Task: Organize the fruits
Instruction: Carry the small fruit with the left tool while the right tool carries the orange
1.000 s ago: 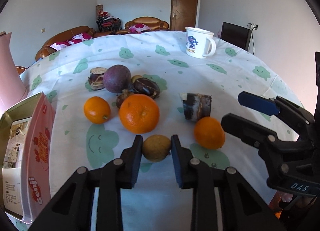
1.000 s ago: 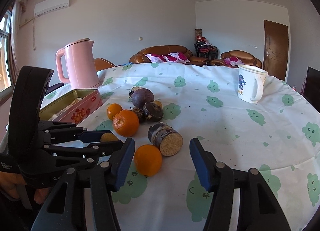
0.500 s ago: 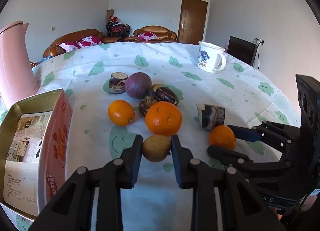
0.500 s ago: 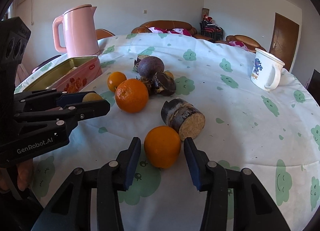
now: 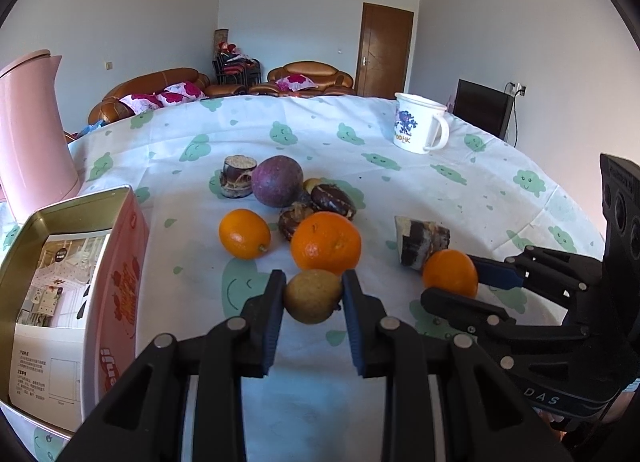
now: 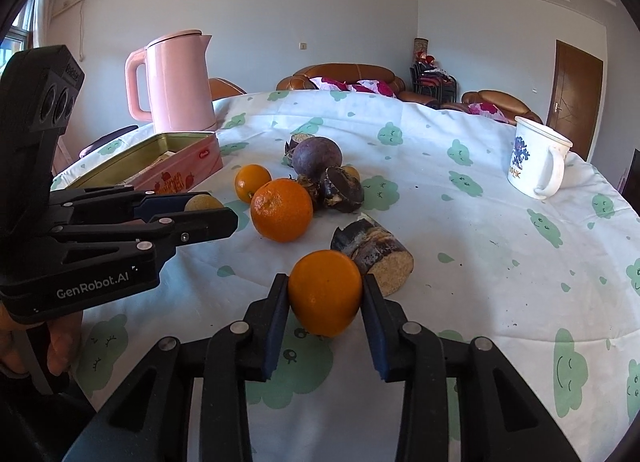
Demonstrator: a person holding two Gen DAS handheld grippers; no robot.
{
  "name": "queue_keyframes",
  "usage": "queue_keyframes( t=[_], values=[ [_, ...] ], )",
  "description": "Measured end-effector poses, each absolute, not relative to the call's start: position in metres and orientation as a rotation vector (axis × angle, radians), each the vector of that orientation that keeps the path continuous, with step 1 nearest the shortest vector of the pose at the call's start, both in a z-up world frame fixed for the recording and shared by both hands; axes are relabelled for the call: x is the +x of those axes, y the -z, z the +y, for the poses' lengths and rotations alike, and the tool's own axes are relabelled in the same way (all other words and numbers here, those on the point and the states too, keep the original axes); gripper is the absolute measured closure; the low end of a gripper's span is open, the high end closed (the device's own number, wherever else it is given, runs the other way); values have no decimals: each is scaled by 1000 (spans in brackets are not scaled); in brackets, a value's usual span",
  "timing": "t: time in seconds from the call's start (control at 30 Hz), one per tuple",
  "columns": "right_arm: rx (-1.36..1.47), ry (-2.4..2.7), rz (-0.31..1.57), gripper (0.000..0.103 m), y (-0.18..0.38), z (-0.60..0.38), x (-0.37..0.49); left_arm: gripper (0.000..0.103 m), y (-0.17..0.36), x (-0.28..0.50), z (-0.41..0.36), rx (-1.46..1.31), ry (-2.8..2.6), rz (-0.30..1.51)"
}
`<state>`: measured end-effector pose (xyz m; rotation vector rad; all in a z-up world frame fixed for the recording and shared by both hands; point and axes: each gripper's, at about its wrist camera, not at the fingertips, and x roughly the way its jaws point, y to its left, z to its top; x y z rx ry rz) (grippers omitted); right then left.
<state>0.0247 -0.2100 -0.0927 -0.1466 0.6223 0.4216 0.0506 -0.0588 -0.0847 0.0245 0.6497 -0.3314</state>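
Fruits lie clustered on a table (image 5: 500, 165) covered with a white cloth printed with green smiling clouds. Nearest in the left wrist view, at lower centre, the left gripper (image 5: 313, 294) is closed on a small yellow-brown fruit (image 5: 313, 296), its blue-lined pads pressing both sides. In the right wrist view, also at lower centre, the right gripper (image 6: 325, 294) has a small orange (image 6: 325, 293) between its fingers; its jaws are closing, and the pads appear to touch the orange on both sides. (The same orange shows at the right of the left view, between the other gripper's fingers.) At the lower left edge of the right view, a hand (image 6: 48, 346) grips the left tool's handle.

Just behind that orange, touching or nearly touching it, lies a short cut piece of dark sugarcane (image 6: 374, 258). Left of it and a little further up the frame sits a large orange (image 6: 281, 209), with a smaller orange (image 6: 252, 183) beyond it to the left. Behind these come dark water chestnuts (image 6: 340, 187), a round purple passion fruit (image 6: 316, 157) and a second cut sugarcane stub (image 5: 238, 175) beside it.

At the left of both views stands an open pink tin (image 6: 168, 165) holding printed paper, and behind it a pink electric kettle (image 6: 176, 81). A white mug (image 6: 536, 161) with a blue figure stands well apart at the right. Beyond the table are brown sofas (image 6: 340, 75) and a wooden door (image 5: 386, 49).
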Motion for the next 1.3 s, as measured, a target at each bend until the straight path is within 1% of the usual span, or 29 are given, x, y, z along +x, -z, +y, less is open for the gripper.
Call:
queue_keyframes(
  t=[1.3],
  values=[
    [-140, -460, 434, 66, 84, -218, 0, 73, 74, 33, -57, 50, 291, 523]
  ],
)
